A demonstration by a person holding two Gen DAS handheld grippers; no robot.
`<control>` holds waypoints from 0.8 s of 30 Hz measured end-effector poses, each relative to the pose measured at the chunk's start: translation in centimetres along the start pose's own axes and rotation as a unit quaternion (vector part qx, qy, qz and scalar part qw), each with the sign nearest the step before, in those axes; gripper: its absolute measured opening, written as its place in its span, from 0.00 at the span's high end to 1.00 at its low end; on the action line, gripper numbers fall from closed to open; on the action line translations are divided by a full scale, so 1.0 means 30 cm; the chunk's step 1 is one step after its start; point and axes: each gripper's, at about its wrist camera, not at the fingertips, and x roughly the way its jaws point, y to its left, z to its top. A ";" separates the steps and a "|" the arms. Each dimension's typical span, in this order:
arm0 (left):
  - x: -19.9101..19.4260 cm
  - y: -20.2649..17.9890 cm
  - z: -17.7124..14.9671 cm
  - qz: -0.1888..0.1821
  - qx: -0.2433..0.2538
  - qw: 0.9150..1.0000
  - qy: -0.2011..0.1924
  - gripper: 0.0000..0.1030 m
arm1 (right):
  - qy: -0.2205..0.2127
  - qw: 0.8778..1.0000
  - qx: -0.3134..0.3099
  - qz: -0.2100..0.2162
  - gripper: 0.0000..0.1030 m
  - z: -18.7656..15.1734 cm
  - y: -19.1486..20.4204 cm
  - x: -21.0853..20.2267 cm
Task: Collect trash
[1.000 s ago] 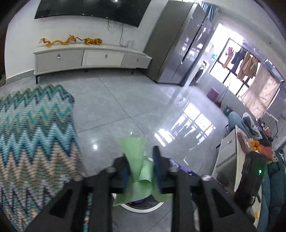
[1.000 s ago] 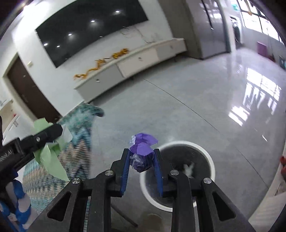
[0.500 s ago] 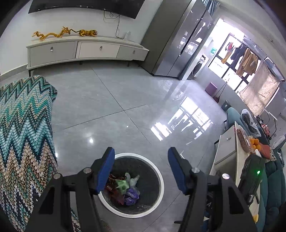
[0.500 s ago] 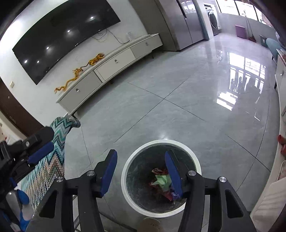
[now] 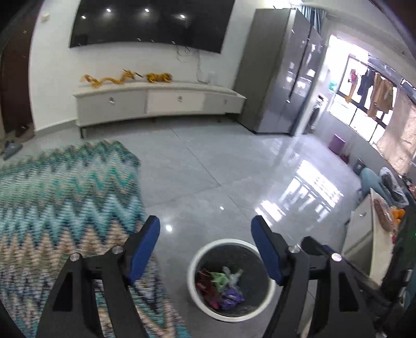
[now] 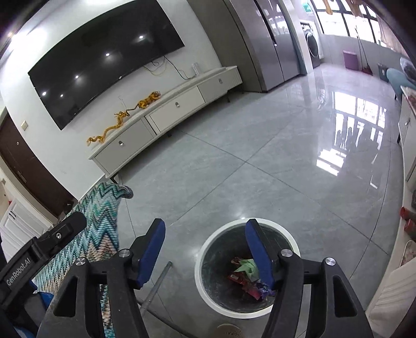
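1. The left claw point(image 5: 205, 249) tilts down toward the floor, its blue-padded jaws spread wide and opening further, with nothing between them.
2. The right claw point(image 6: 205, 252) tilts down the same way, jaws apart and widening, also empty; its right finger point(image 6: 258, 256) overlaps the bin's mouth in the right wrist view.
3. The white-rimmed bin point(image 5: 193, 283) stands on the floor below both claws. The trash point(image 5: 222, 284) lies inside it: green, red and purple wrappers in a heap.
4. On the left claw's black body, seen at the left edge of the right wrist view, white lettering reads "GenRobot.AI" point(image 6: 18, 271).
5. Left of the bin lies a zigzag cloth point(image 5: 67, 208) in teal, blue and beige.
6. The floor point(image 6: 260, 161) is glossy grey tile, mirroring window light to the right of the bin.
7. Beyond the bin, a long white cabinet point(image 5: 156, 102) stands against the wall, carrying golden dragon figures point(image 5: 124, 78), under a dark wall-mounted screen point(image 5: 150, 23).
8. Right of the cabinet stands a tall grey refrigerator point(image 5: 283, 72).
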 end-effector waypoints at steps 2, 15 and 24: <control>-0.040 0.025 0.003 0.017 0.001 1.000 -0.012 0.30 | -0.007 1.000 -0.004 0.000 0.37 0.000 0.034 -0.020; -0.335 0.235 -0.007 0.112 -0.013 0.989 -0.092 0.26 | -0.056 0.995 -0.087 0.003 0.22 -0.066 0.304 -0.161; -0.552 0.369 -0.051 0.153 -0.033 0.978 -0.137 0.25 | -0.092 0.985 -0.148 0.008 0.02 -0.131 0.481 -0.249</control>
